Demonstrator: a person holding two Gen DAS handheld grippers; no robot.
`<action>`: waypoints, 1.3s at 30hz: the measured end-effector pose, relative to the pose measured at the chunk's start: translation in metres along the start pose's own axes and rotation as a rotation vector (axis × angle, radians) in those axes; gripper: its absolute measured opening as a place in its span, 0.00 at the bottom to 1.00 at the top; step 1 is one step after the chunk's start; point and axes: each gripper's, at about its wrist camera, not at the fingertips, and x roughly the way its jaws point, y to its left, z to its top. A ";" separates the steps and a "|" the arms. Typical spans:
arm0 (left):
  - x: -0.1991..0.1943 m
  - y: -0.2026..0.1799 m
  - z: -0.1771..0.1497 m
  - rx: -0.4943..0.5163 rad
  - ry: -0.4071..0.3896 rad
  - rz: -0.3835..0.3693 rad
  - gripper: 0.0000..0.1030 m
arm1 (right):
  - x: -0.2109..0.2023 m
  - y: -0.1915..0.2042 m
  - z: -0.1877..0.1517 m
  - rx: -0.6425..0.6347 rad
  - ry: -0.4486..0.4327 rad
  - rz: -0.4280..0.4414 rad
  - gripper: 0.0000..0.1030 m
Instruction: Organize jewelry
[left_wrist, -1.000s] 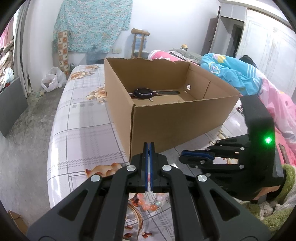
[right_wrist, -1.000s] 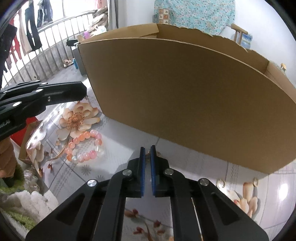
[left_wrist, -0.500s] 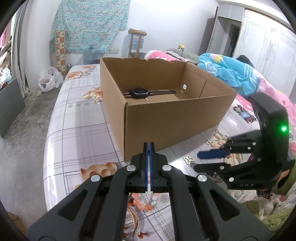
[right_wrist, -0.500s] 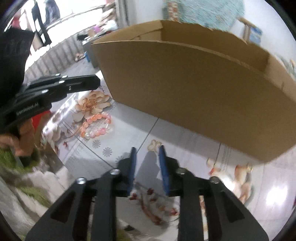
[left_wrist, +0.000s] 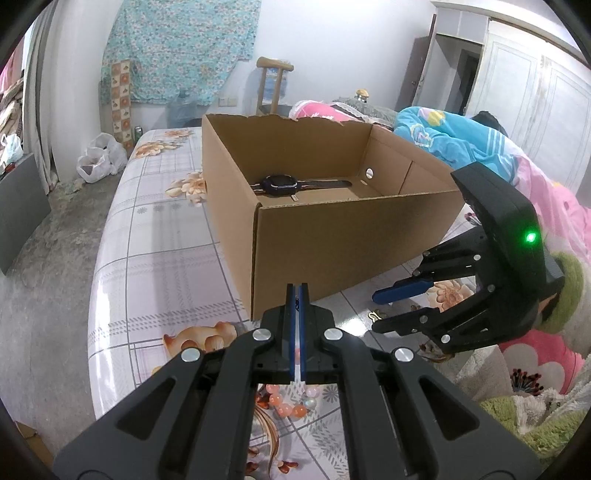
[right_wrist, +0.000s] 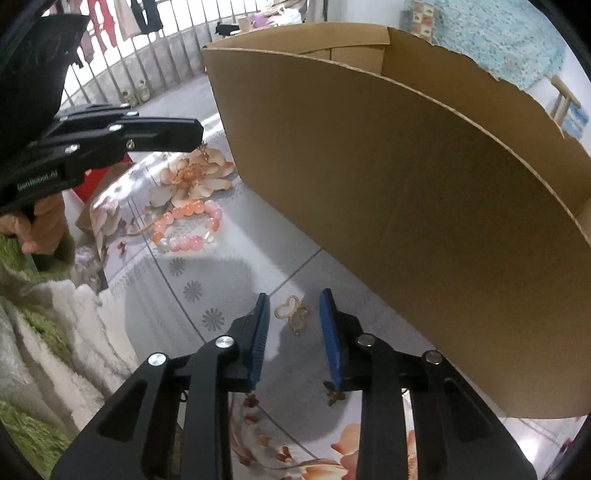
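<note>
Bead bracelet (left_wrist: 291, 400) half hidden behind pressed-together left gripper (left_wrist: 297, 295) (right gripper (right_wrist: 291, 314) parted, empty)

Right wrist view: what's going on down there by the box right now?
The right gripper, jaws just opened and narrowing slightly, is poised over a gold butterfly brooch lying on the floral cloth beside the cardboard box; its pads don't touch it. The left gripper is shut, hovering above the pink bead bracelet. A watch already lies in the box.
</note>
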 end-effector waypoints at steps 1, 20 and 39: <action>0.000 0.000 0.000 0.000 0.002 0.001 0.01 | 0.000 -0.001 0.000 -0.002 0.004 -0.002 0.18; -0.002 0.000 0.001 0.007 -0.008 0.000 0.01 | -0.029 -0.019 -0.010 0.104 -0.067 0.013 0.16; -0.067 -0.018 0.056 -0.042 -0.186 -0.245 0.01 | -0.139 -0.035 -0.011 0.265 -0.422 0.020 0.16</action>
